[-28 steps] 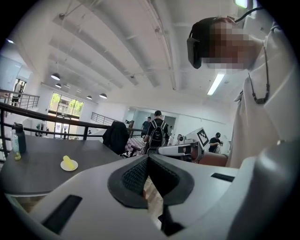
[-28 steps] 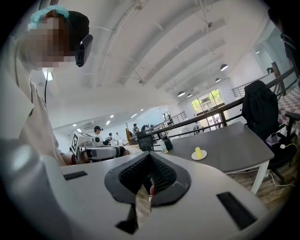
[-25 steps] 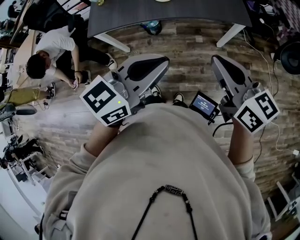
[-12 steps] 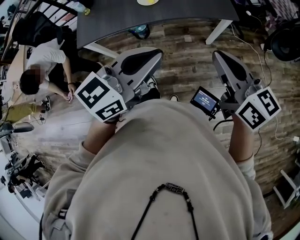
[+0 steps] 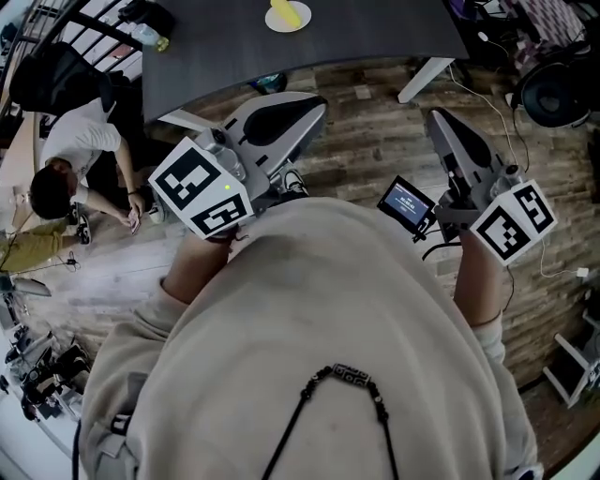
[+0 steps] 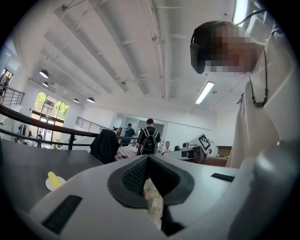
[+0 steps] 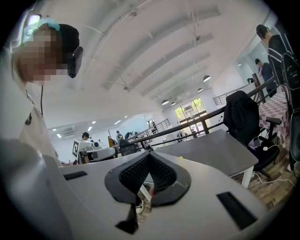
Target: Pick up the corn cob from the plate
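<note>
A yellow corn cob (image 5: 289,14) lies on a small white plate (image 5: 276,22) on the dark grey table (image 5: 375,28), at the top of the head view. Both grippers are held up in front of the person's chest, well short of the table. In the left gripper view the corn cob (image 6: 53,178) and plate sit far off at the lower left. My left gripper (image 5: 312,101) is shut, its jaws meeting at a point with nothing between them (image 6: 148,157). My right gripper (image 5: 434,118) is also shut and empty (image 7: 150,153).
A person crouches on the wooden floor at the left (image 5: 56,178). A bottle (image 5: 145,37) stands on the table's far left. A chair draped with a black jacket (image 7: 241,117) is beside the table. Cables and a black chair (image 5: 553,89) lie at the right.
The view has moved toward the table: the plate with the corn cob has come into the head view's top. In the right gripper view the plate has dropped behind the gripper body.
</note>
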{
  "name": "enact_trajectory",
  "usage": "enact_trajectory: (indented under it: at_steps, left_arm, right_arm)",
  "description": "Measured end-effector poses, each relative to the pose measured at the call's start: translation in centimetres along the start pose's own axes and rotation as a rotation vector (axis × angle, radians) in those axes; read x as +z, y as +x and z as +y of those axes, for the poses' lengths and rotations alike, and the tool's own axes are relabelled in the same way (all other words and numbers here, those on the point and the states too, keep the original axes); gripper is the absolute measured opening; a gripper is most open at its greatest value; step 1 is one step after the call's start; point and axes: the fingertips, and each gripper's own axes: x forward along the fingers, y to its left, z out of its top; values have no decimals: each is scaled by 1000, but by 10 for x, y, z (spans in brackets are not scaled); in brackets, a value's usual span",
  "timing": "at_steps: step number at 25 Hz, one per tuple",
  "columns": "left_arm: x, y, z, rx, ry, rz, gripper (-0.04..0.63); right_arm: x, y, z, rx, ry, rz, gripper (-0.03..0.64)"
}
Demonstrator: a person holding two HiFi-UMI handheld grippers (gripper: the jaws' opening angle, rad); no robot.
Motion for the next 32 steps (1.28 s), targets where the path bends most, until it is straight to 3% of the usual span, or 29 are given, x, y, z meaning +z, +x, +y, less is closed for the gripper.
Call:
enact_trajectory:
  at_steps: [12, 22, 32]
  left_arm:
    - [18, -12, 84, -68, -13, -7, 0]
    - [16, -54, 154, -70, -61, -18, 0]
    - [3, -105, 195, 13, -116, -29, 0]
  right_arm:
    - [21, 92, 1, -37, -29, 30, 15]
    - [21, 174, 24, -55, -59, 87, 15]
    - [22, 237, 54, 14, -113, 164, 15]
